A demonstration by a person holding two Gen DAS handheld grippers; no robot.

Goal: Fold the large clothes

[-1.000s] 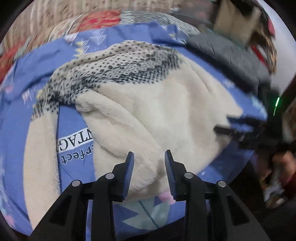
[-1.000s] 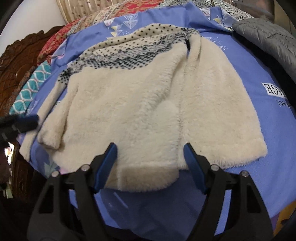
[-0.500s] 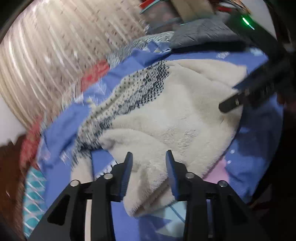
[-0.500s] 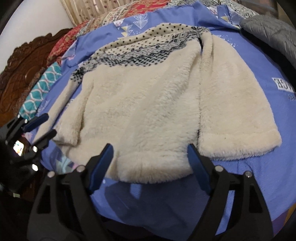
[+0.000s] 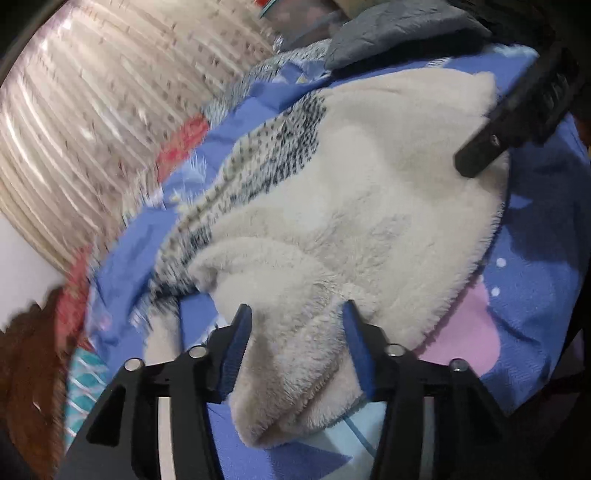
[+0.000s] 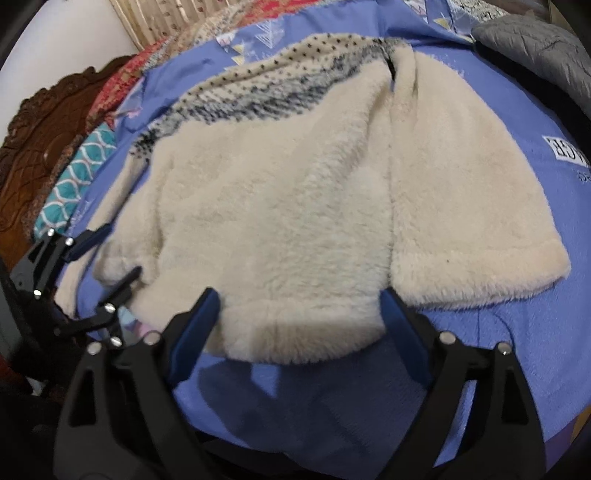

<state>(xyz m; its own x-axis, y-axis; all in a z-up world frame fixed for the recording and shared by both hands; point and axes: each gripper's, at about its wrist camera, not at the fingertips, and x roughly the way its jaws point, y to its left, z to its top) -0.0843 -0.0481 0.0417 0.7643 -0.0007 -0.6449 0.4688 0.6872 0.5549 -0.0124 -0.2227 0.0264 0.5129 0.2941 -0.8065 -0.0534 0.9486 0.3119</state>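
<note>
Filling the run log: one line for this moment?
phase: approach | left gripper: open, straddling sleeve cuff | right gripper: open, at hem | cream fluffy fleece jacket: flat on blue bedsheet

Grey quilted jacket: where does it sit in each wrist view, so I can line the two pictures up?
Left wrist: grey jacket at top, right of centre, beyond the fleece.
Right wrist: grey jacket in the top right corner, right of the fleece.
Shared landmark: the fleece's dotted black-and-white band.

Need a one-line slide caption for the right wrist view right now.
Open right hand-held gripper at the hem of a cream fleece sweater spread on a blue bedsheet.
</note>
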